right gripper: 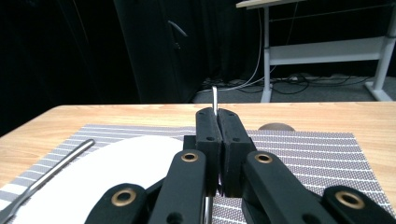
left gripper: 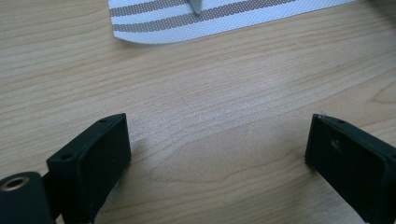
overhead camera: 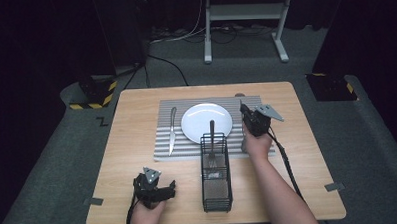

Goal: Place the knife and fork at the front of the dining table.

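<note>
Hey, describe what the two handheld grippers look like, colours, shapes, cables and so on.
Both the left gripper and the right gripper are black, each topped with a grey three-cornered plate and trailing a black cable. Each has two flat, rectangular black jaws with small screw holes. Brass-coloured rings mark the linkage pivots. The forearms are bare, with no sleeves.

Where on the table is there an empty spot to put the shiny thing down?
The striped placemat is bare to the right of the white plate, beside the right gripper. The table's right side is bare wood too. It is crowded in the middle: the wire basket reaches the plate, and the knife takes the placemat's left part.
</note>
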